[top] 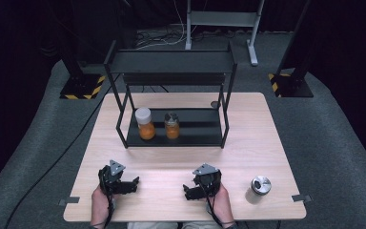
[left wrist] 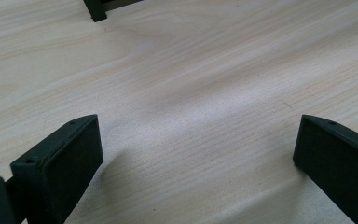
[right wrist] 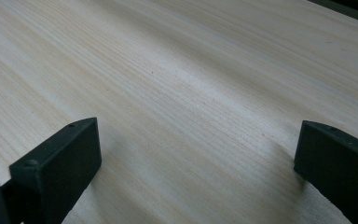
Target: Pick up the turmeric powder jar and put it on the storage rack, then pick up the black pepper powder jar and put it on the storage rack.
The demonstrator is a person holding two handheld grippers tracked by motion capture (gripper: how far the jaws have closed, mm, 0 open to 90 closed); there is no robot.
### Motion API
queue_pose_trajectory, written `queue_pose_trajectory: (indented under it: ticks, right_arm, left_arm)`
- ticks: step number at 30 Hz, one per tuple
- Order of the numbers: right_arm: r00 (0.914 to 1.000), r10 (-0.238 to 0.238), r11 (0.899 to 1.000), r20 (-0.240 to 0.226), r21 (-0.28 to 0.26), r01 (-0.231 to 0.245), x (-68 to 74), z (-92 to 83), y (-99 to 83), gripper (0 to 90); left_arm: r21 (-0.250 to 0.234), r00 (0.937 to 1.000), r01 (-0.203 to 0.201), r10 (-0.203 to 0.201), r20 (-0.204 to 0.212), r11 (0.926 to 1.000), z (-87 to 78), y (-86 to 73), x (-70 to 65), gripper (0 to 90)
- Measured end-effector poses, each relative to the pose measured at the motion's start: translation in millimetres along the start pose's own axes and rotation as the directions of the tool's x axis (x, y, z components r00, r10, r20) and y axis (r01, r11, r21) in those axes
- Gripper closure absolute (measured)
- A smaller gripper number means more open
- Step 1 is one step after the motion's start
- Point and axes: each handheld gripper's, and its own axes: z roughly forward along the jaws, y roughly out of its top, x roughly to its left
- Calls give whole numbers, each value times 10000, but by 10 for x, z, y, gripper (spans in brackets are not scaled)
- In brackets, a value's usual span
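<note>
Table (top: 248, 138): pale wood, rectangular, on grey carpet.

Rack (top: 174, 133): black metal, two tiers, at the far middle of the table. Its lower shelf carries two jars; the upper shelf looks bare.

Jar with white lid (top: 145, 123): on the lower shelf, left; orange contents fill the lower part.

Jar with dark lid (top: 172, 125): just beside it to the right, apart from it; orange contents too.

Jar with silver lid (top: 259, 188): stands upright on the table near the right front corner, close to the right gripper; contents cannot be told.

Left gripper (top: 134, 183): low at the front left, jaws spread wide over bare wood, holding nothing.

Right gripper (top: 187, 191): at the front centre-right, jaws likewise spread wide, empty.
</note>
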Motion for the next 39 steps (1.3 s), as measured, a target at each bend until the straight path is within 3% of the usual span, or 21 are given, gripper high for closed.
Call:
queue_pose_trajectory:
  ticks: [25,30,32,33,36,39]
  right_arm:
    - [9988,328,9995,352,-2,-328,84,-36,-34,0]
    - [9994,166,9999,290,-40,-165,75,-35,-39,0]
    - [9976,-467,9987,519,-185,477,150,-80,-90,0]
    - [9962,-562,9979,669,-298,583,194,-96,-129,0]
    - [9993,-271,9996,267,-78,273,124,-131,-125,0]
    - [9991,-374,9993,205,-8,374,113,-191,-143,0]
  left_arm:
    - [-12,10000,-38,38,-22,10000,-2,-1,-6,10]
    - [-11,10000,-40,40,-21,10000,-2,0,-6,10]
    - [-21,10000,-55,55,-37,10000,-3,-2,-10,10]
    - [-21,10000,-59,58,-39,10000,-3,-2,-10,10]
    - [-18,10000,-54,54,-35,10000,-3,-1,-9,10]
    - [-18,10000,-55,55,-34,10000,-3,-1,-9,10]
